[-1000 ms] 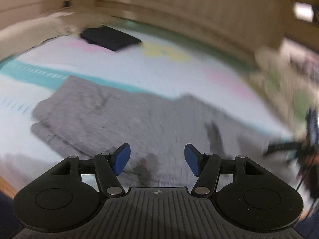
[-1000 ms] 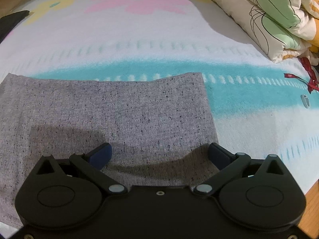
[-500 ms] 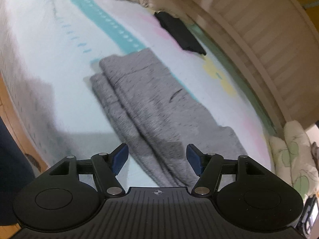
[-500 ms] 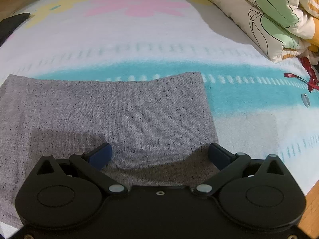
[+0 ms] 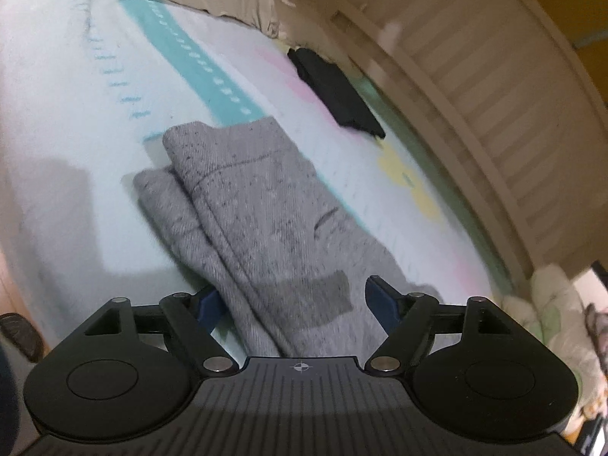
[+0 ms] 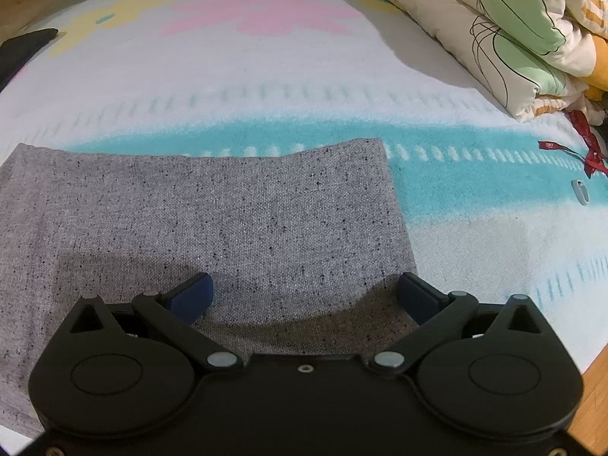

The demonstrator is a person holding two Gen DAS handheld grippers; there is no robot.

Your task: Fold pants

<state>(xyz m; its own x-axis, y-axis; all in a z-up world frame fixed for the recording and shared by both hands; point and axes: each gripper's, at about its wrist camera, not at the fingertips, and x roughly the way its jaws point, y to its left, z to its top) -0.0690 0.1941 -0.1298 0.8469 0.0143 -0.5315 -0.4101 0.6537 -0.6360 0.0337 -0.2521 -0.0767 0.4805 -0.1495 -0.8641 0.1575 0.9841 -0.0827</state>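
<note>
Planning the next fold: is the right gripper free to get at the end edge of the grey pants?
Probably yes. The right gripper is open just over the grey pants, whose end edge lies flat on the blanket with nothing on or beside it.

Speckled grey pants (image 5: 266,209), folded lengthwise, flat on the bedspread (image 5: 57,114)

The left gripper (image 5: 294,302) body hides the near end of the pants (image 5: 266,205), and the view is motion-blurred toward 3 o'clock, where the bedding (image 5: 547,304) has no readable detail. In the right view, the pants (image 6: 212,220) run off the edge at 9 o'clock, their near edge under the right gripper (image 6: 304,296); the quilt (image 6: 494,26) is cut off at 2 o'clock.
</note>
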